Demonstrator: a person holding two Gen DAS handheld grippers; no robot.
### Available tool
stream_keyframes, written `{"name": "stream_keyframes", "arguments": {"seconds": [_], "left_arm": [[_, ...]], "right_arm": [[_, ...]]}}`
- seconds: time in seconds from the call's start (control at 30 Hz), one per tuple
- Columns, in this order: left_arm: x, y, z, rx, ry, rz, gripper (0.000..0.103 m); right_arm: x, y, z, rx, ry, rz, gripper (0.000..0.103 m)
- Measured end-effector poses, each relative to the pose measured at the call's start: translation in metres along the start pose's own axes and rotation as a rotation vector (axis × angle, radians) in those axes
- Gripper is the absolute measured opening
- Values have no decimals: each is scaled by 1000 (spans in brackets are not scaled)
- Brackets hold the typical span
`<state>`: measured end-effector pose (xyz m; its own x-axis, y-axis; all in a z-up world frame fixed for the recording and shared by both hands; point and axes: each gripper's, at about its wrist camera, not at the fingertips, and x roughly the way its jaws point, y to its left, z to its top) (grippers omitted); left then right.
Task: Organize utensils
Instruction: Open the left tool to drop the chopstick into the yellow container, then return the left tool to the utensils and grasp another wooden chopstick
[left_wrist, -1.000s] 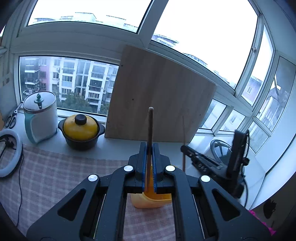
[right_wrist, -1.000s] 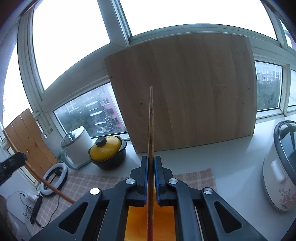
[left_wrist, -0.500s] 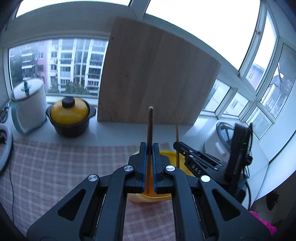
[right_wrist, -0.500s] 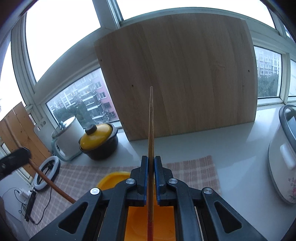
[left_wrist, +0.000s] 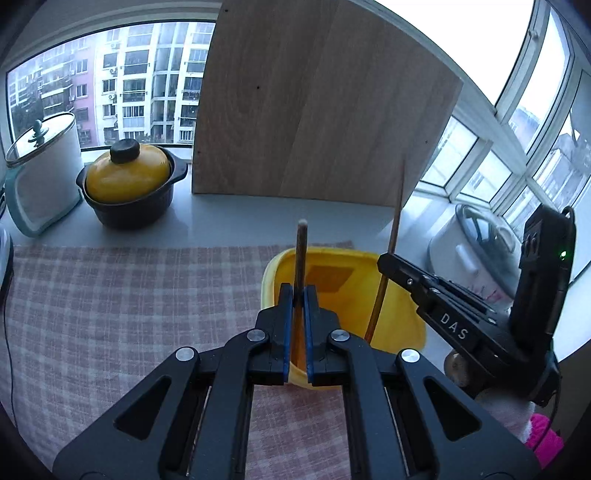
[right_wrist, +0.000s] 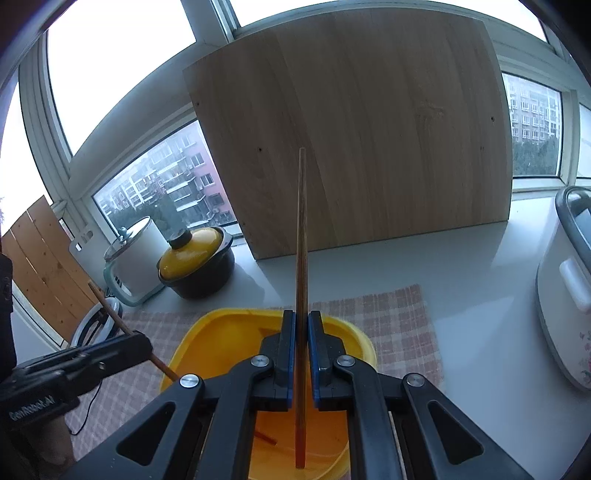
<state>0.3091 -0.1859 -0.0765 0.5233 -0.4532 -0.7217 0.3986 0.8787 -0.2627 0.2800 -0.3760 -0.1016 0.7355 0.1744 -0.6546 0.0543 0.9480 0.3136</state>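
Observation:
A yellow tub (left_wrist: 399, 314) stands on the checked cloth (left_wrist: 110, 302); it also shows in the right wrist view (right_wrist: 218, 332). My left gripper (left_wrist: 298, 295) is shut on a brown chopstick (left_wrist: 301, 251), held upright over the tub's near-left edge. My right gripper (right_wrist: 301, 325) is shut on a second chopstick (right_wrist: 301, 229), upright, its lower end down inside the tub. The right gripper (left_wrist: 391, 263) and its chopstick (left_wrist: 397, 218) also show in the left wrist view. The left gripper (right_wrist: 144, 341) and its chopstick (right_wrist: 107, 304) show at left in the right wrist view.
A large wooden board (left_wrist: 314, 103) leans against the window. A yellow-lidded black pot (left_wrist: 129, 184) and a white lidded canister (left_wrist: 44, 173) stand at back left. A white rice cooker (right_wrist: 569, 288) stands at right. A ring light (right_wrist: 96, 325) lies at left.
Both grippers have tilted and moved down over the yellow tub, which now shows much more fully. Both stay shut on their chopsticks.

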Motion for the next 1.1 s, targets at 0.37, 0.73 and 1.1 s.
{"name": "stream_keyframes", "arguments": {"seconds": [0.37,0.73,1.1], "left_arm": [[-6,5,-4,9,1,-1,25],[-33,13,-13,18,-37,-4,45],[-68,32,-24,-6,-91,22,51]], "right_arm": [[-8,5,-5,-6,13,-7,22],[-36,6,-5,1,-37,-22,60],[-64,16,-9,-18,-82,-25,85]]}}
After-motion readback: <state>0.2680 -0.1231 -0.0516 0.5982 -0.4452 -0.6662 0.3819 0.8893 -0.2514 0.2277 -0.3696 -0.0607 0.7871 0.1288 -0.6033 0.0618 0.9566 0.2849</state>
